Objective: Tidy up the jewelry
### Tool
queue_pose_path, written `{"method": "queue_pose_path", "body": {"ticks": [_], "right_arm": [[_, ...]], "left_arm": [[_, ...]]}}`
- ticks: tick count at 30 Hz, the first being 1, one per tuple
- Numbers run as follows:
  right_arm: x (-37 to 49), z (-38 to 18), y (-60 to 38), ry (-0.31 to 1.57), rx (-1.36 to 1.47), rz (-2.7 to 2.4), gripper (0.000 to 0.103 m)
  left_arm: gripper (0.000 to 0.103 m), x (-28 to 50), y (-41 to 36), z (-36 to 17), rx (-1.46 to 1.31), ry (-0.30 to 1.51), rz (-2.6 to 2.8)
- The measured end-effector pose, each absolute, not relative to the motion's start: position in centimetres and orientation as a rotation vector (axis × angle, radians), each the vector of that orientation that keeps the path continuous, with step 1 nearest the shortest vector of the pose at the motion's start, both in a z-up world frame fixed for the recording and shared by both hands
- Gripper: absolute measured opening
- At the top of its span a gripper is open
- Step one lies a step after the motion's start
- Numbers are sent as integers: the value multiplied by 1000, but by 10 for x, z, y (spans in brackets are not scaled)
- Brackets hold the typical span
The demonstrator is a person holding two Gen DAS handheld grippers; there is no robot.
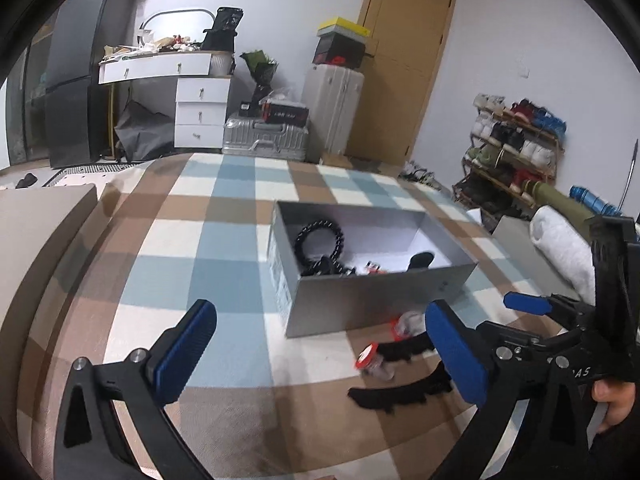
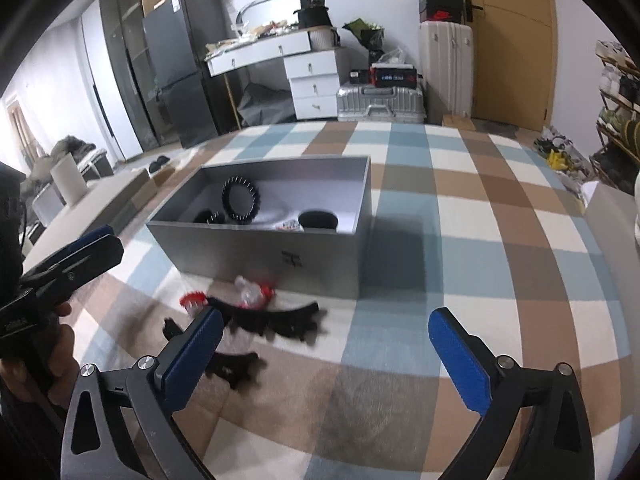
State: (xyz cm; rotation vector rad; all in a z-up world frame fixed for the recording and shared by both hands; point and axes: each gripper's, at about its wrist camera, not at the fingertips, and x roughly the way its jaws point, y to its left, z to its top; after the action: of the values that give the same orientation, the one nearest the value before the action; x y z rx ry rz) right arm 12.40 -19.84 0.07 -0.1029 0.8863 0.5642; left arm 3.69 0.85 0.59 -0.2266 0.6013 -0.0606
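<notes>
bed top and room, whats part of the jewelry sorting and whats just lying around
Job: grey box, spiked black ring inside it, black spiked strips and red-tagged packets on the checked cover.
Lying about: suitcases, shoe rack, white drawers.

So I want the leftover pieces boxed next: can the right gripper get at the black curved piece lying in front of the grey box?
Probably yes. The right gripper is open and empty, the black curved piece lies uncovered on the checked cloth, just ahead and left of it. Only the red-and-clear packet lies close beside it.
</notes>
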Motion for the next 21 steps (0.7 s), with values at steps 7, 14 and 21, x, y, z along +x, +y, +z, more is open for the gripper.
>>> {"method": "queue_pose_path", "body": {"ticks": [7,14,21], "right_arm": [[123,-7,-192,923,-119,567,103],[123,-15,-174,954,-174,585,103],[121,-24,-159,981,-241,600,103]], "left_arm": [[102,40,4,1,-204,635,-59],[102,39,3,-4,-174,660,-38],[102,39,13,-6,-215,671,-9]]}}
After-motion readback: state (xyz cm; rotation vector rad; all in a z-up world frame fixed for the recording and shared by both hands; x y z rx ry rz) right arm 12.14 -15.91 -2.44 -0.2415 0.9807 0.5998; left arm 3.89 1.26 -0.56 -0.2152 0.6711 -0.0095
